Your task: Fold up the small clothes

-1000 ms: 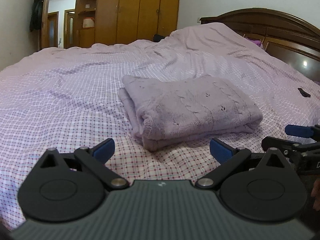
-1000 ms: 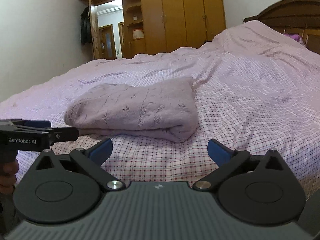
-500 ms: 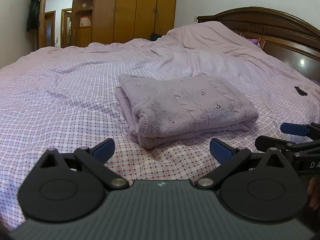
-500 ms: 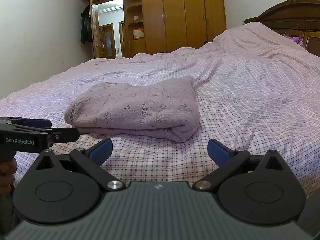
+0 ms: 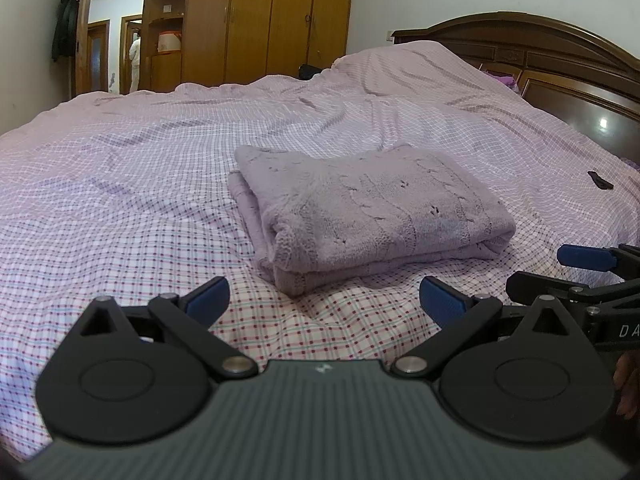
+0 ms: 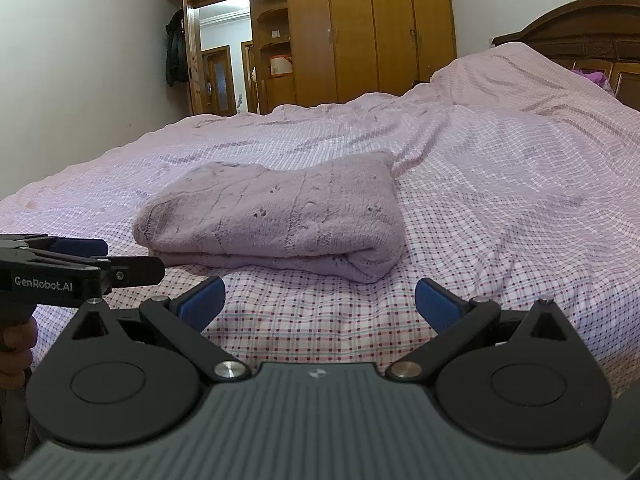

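Both grippers, left gripper (image 5: 324, 304) and right gripper (image 6: 320, 300), sat spread wide and empty, just short of the folded lilac knit sweater (image 5: 368, 208) on the checked bedspread (image 5: 120, 208). It looked soft, light and floppy; pinching its doubled near edge probably works best.

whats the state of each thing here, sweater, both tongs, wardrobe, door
sweater: folded, lying flat on the bed
left tongs: open, empty, short of the sweater
right tongs: open, empty, short of the sweater
wardrobe: doors closed
door: open
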### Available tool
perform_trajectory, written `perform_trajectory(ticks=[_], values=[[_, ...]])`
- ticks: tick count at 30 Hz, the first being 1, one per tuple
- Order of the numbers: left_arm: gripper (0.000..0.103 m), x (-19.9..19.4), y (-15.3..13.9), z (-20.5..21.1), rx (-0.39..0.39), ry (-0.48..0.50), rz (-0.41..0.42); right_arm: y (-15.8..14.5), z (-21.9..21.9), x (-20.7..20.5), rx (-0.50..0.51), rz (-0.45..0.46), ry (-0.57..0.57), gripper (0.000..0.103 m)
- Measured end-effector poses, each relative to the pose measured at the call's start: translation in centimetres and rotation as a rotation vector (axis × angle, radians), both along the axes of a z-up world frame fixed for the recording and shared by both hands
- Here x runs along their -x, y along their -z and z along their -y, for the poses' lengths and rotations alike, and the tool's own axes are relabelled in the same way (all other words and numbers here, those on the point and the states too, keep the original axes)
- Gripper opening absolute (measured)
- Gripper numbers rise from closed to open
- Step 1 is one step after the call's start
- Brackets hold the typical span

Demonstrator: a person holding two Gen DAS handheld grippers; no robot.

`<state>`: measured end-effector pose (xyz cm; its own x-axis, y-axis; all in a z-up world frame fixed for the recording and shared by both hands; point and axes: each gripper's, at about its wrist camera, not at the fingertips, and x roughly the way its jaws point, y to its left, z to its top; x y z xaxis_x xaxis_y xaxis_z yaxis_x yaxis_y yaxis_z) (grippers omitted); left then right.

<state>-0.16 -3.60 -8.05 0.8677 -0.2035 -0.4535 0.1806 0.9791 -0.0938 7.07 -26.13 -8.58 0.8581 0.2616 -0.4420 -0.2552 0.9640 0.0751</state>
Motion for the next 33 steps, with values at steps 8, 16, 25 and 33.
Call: perform_trajectory(ticks=[8, 16, 25, 33], values=[[0.103, 0.1, -0.09, 0.02, 0.001, 0.0, 0.002, 0.21, -0.29, -0.08, 0.01, -0.01, -0.017, 0.103], [0.103, 0.17, -0.08, 0.01, 0.006, 0.009, -0.003, 0.47, -0.47, -0.14, 0.014, -0.017, -0.025, 0.103], [0.103, 0.21, -0.13, 0.12, 0.01, 0.02, -0.007, 0.57, -0.56, -0.21, 0.016, -0.02, -0.029, 0.103], [0.103, 0.26, -0.09, 0.17, 0.003, 0.022, -0.007, 0.61, -0.58, -0.24, 0.015, -0.023, -0.028, 0.103]])
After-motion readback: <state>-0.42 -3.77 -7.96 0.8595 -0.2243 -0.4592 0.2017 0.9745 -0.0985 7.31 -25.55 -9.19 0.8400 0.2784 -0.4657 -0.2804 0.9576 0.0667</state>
